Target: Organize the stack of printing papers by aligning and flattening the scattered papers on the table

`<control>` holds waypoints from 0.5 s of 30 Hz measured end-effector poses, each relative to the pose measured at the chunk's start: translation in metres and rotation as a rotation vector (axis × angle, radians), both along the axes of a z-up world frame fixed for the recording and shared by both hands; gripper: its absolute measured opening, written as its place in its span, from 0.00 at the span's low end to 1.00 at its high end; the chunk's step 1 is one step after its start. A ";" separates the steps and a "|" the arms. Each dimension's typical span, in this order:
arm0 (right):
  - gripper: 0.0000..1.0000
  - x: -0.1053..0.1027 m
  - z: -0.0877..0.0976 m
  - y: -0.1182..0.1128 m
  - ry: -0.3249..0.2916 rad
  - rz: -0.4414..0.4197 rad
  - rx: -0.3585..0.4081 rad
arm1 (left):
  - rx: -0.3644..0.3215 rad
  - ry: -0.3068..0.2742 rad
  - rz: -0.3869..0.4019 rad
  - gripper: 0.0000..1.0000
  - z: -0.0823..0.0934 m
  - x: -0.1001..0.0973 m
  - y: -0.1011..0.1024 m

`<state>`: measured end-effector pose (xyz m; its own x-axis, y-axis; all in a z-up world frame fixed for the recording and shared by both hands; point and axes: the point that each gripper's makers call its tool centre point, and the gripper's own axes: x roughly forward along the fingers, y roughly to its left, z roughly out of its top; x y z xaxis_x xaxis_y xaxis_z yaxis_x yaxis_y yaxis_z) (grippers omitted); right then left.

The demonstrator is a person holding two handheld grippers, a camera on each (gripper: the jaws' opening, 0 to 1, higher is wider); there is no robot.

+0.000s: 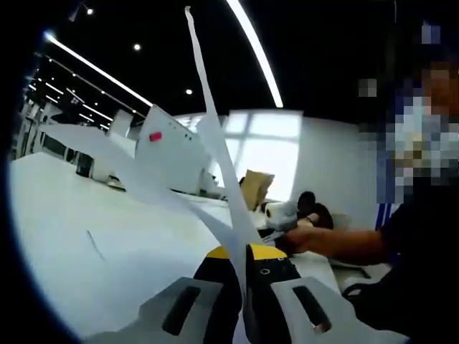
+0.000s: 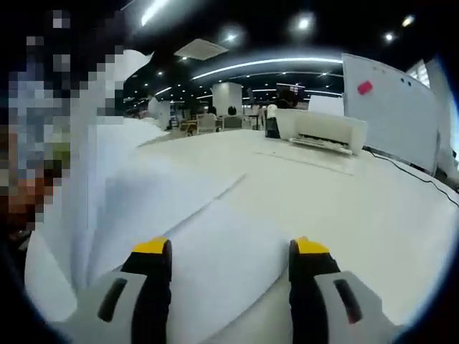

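Note:
My left gripper (image 1: 244, 252) is shut on several white printing papers (image 1: 215, 143), gripped at their edge between the yellow-tipped jaws. The sheets stand up from the white table (image 1: 86, 244) and fan apart, one seen edge-on and another spreading left. In the right gripper view the same papers (image 2: 215, 236) lie partly on the table (image 2: 373, 215), with their left side lifted into a curved bundle (image 2: 107, 143). My right gripper (image 2: 231, 247) is open, its jaws wide apart just above the flat sheets and holding nothing. A person's arm (image 1: 337, 244) reaches in from the right.
A white printer (image 2: 323, 129) sits at the table's far side. A whiteboard with a pink note (image 2: 391, 107) stands right of it, with a dark cable (image 2: 423, 179) running across the table below. A cardboard box (image 1: 254, 188) stands beyond the papers.

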<state>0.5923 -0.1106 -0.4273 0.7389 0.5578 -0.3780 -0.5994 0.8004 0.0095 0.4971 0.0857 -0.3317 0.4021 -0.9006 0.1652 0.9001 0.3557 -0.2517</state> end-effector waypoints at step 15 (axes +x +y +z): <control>0.64 -0.001 0.000 -0.004 -0.024 -0.020 0.010 | 0.005 -0.001 0.001 0.06 -0.001 0.000 0.000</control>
